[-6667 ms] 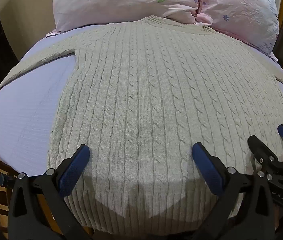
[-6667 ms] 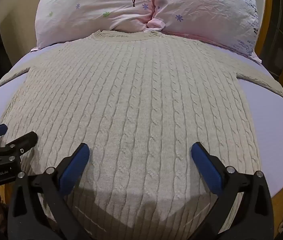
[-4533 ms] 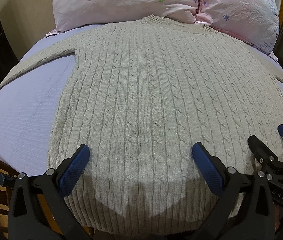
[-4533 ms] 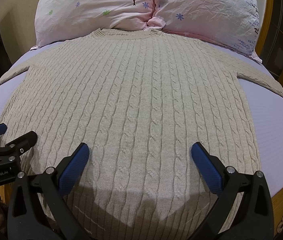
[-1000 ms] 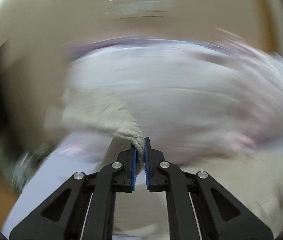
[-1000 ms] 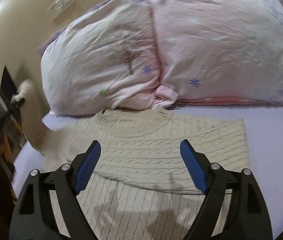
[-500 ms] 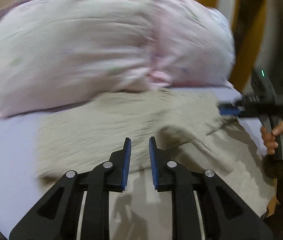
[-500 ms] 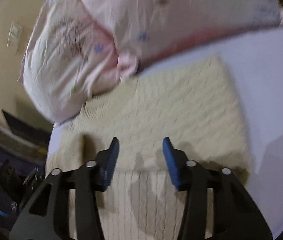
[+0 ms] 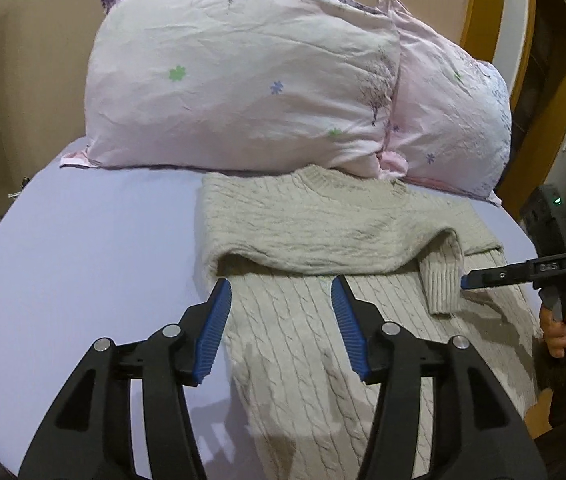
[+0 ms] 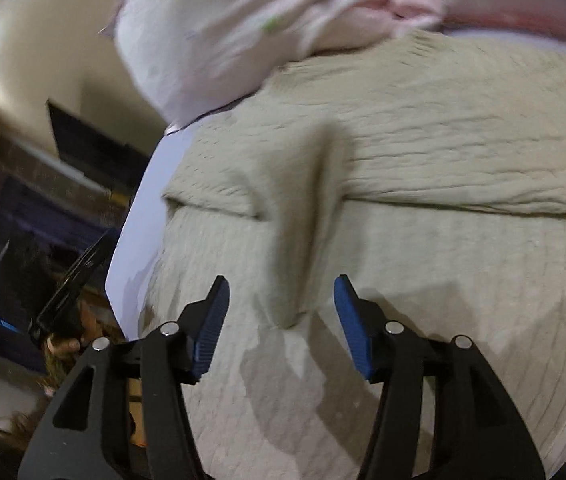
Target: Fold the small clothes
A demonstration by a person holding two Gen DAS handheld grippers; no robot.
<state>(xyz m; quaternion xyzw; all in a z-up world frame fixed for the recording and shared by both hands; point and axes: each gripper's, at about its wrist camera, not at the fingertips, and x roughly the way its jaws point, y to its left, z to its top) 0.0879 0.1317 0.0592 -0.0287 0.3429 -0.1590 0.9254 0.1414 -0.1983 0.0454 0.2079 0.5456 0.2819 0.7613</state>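
A beige cable-knit sweater [image 9: 323, 344] lies on the lilac bed sheet [image 9: 91, 264], collar toward the pillows. Both sleeves are folded across its chest; the left sleeve [image 9: 323, 236] runs rightward and its ribbed cuff [image 9: 441, 280] hangs over the front. My left gripper [image 9: 281, 304] is open and empty over the sweater's left side, just below the folded sleeve. My right gripper [image 10: 281, 308] is open and empty, with the cuff end [image 10: 295, 240] lying between its fingers. In the left wrist view it [image 9: 467, 280] sits at the cuff. The sweater [image 10: 443, 264] fills the right wrist view.
Two pink flowered pillows [image 9: 243, 84] stand at the head of the bed behind the collar. A wooden bed frame [image 9: 523, 60] rises at the right. Bare sheet lies left of the sweater. The bed's left edge [image 10: 131, 248] drops to a dark floor.
Since the flat spread, both sleeves have been folded over the chest. In the last second my left gripper let go of the sleeve and opened; my right gripper moved over to the cuff.
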